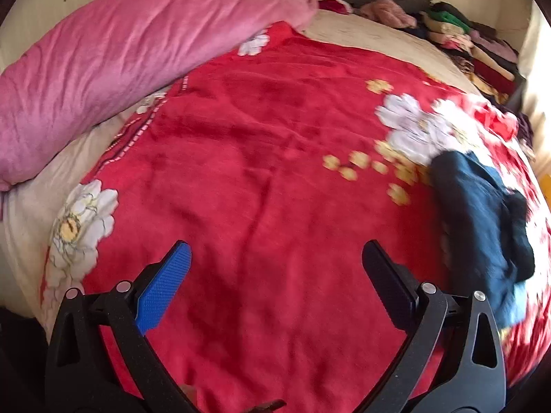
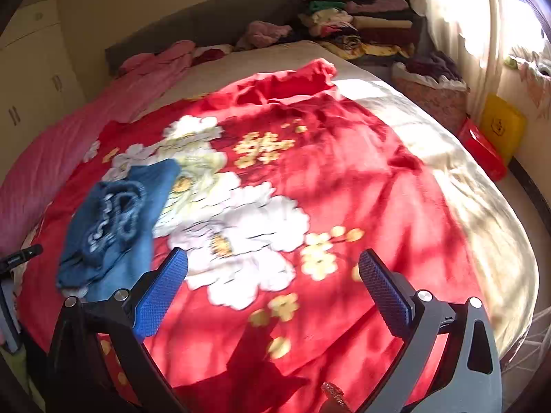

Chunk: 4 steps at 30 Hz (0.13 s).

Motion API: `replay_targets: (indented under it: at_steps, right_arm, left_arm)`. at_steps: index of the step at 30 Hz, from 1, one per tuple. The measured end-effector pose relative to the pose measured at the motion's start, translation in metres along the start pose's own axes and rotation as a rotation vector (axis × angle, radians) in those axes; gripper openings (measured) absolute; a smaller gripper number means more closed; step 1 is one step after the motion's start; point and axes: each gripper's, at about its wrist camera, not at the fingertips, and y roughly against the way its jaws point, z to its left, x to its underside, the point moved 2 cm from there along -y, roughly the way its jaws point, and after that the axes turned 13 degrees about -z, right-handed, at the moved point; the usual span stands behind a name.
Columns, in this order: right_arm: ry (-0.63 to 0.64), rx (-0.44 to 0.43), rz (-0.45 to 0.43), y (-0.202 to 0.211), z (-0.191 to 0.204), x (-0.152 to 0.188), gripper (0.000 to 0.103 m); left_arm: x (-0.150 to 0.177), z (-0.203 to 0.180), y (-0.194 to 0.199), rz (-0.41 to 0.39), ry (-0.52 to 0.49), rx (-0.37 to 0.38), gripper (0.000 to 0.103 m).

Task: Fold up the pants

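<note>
Blue denim pants point(image 2: 113, 223) lie bunched in a folded heap on a red flowered blanket point(image 2: 344, 179) on the bed; in the left wrist view the pants point(image 1: 482, 227) are at the right. My left gripper point(image 1: 275, 258) is open and empty above bare red blanket point(image 1: 258, 172), left of the pants. My right gripper point(image 2: 273, 265) is open and empty above the white flower print, with the pants just left of its left finger point(image 2: 162, 296).
A pink rolled quilt point(image 1: 120, 65) lies along the left side of the bed. Stacked clothes point(image 2: 361, 24) are piled at the head right corner. A yellow box point(image 2: 502, 127) and red box point(image 2: 482, 151) stand on the floor by the curtained window.
</note>
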Motion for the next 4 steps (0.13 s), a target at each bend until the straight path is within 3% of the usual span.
replay_targets:
  at_steps: [4]
  right_arm:
    - [0.005, 0.214, 0.037, -0.062, -0.077, -0.032, 0.099]
  left_arm:
    - [-0.030, 0.032, -0.074, 0.053, 0.020, -0.124, 0.094]
